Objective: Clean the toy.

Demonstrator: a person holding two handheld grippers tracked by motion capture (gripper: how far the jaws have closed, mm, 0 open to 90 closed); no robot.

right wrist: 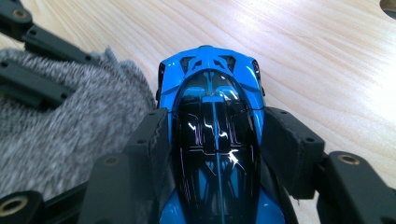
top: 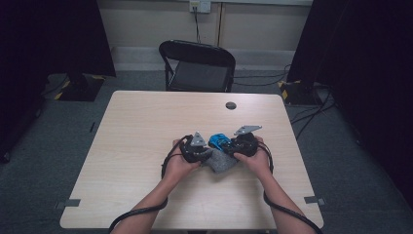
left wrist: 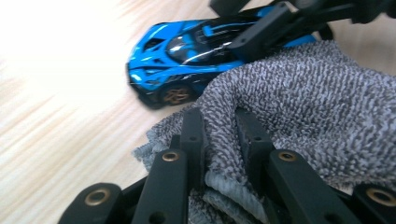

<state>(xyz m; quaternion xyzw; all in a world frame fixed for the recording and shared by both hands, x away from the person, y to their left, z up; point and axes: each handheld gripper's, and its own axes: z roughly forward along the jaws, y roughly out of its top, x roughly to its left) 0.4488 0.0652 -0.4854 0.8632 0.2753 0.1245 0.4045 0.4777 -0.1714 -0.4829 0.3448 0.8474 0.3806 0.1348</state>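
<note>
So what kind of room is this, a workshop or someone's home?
Neither, most likely: it looks like a plain lab or recording room. A bare wooden table stands on grey carpet, dark curtains hang at both sides, and a black folding chair faces it with cables on the floor.

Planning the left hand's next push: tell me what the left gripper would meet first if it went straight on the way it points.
The left gripper, shut on a fold of the grey cloth, would likely run into more of that cloth first, then the blue toy car held in the right gripper. Depth is hard to judge.
</note>
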